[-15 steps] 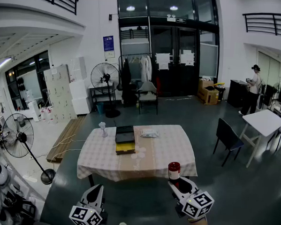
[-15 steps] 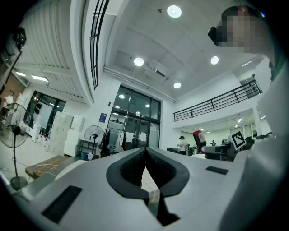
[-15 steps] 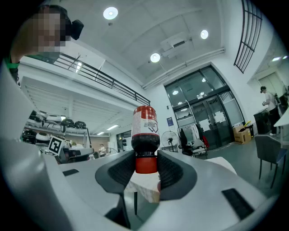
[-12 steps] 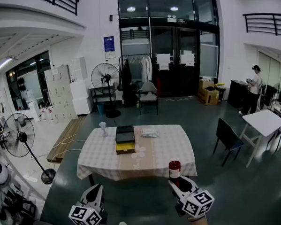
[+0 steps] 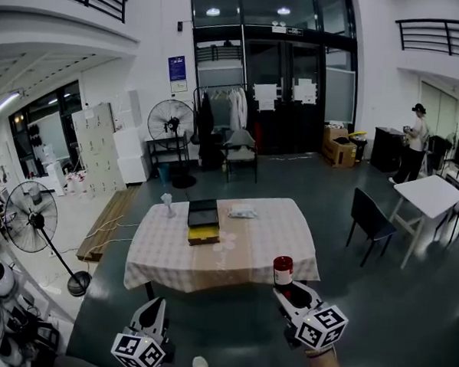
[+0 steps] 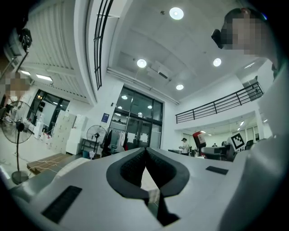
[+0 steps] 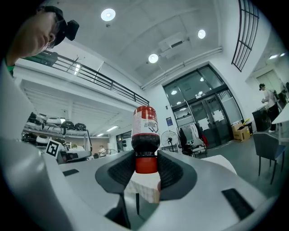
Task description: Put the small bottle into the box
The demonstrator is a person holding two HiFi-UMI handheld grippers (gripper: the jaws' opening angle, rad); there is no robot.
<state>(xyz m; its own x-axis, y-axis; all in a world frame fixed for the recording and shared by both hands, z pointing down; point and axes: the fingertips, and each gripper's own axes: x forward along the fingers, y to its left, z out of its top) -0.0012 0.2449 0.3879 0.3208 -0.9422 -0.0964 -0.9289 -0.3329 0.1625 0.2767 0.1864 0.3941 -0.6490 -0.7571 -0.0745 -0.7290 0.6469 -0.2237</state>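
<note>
The small bottle (image 5: 283, 271) has a red cap, dark contents and a red and white label. My right gripper (image 5: 284, 290) is shut on it, short of the table's near edge. In the right gripper view the pads clamp the red cap, and the bottle (image 7: 145, 130) sticks up past my right gripper (image 7: 146, 165). The box (image 5: 203, 223), black with a yellow side, lies on the checked table (image 5: 249, 253), left of the middle. My left gripper (image 5: 153, 311) hangs low at the left, off the table. In its own view my left gripper (image 6: 145, 151) is shut, nothing between the tips.
A small white stemmed object (image 5: 167, 205) and a flat packet (image 5: 243, 212) lie on the table near the box. A dark chair (image 5: 366, 217) and a white table (image 5: 432, 199) stand to the right. A standing fan (image 5: 31, 219) is at the left. A person (image 5: 415, 144) stands far right.
The table and room sit slightly higher in the head view. Both grippers stay at about the same places, and the right one still holds the bottle.
</note>
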